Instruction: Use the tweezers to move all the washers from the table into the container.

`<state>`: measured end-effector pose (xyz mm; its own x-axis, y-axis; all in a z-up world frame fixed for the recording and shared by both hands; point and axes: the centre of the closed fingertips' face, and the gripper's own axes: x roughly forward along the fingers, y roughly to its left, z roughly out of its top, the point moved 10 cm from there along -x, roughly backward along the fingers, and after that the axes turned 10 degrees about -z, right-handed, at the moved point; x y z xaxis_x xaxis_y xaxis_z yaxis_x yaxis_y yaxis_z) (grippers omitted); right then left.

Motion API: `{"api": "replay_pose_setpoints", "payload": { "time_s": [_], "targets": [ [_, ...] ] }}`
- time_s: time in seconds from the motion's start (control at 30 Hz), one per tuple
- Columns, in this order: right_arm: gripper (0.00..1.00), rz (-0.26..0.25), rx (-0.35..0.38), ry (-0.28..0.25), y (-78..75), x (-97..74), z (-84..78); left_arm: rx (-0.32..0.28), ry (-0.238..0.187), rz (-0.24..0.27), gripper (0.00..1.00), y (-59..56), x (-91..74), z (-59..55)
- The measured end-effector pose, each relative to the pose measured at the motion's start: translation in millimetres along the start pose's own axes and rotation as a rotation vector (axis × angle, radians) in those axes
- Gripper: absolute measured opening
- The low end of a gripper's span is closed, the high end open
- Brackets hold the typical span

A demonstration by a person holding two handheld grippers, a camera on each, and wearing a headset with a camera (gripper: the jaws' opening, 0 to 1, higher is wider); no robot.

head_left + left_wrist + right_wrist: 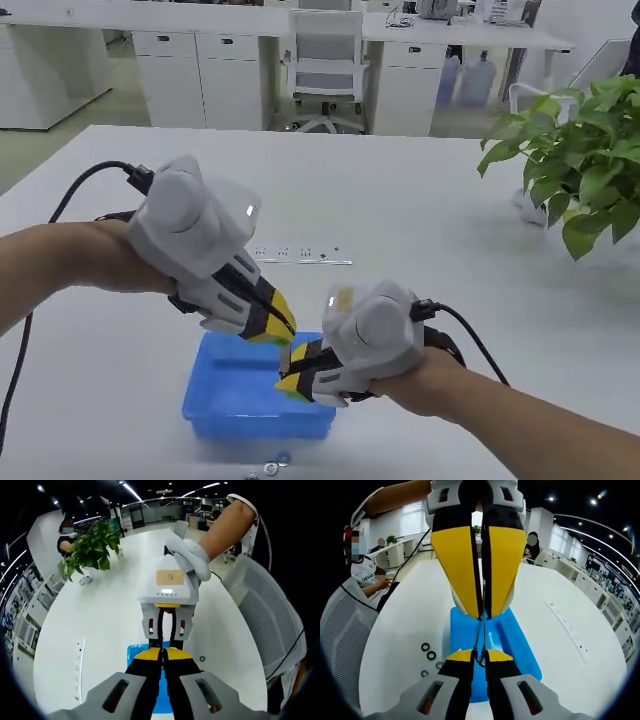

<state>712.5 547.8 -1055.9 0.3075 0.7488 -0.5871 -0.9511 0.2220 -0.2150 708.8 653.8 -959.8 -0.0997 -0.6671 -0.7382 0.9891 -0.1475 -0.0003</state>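
The left gripper and right gripper, jaws drawn narrow, both pinch the tweezers over the blue container, probably at a drop, though I cannot tell if the tips hold anything. Washers lie on the table beside it, so the next pick calls for fine tip aim.

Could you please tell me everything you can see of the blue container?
The blue container is a shallow rectangular tray, plastic by its look, open on top with a raised rim. It stands flat on the white table, near the person's edge. The left gripper and right gripper hold the tweezers above its inside. Washers lie on the table beside it.
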Motion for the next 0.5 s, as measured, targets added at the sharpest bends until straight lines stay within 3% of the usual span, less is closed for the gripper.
{"api": "replay_pose_setpoints", "payload": {
  "time_s": [0.5],
  "targets": [
    [0.1,0.019,0.003,0.047,-7.6,15.9,-17.6,-0.036,-0.011,-0.006,0.05,11.0,14.9,-19.2]
  ]
}}
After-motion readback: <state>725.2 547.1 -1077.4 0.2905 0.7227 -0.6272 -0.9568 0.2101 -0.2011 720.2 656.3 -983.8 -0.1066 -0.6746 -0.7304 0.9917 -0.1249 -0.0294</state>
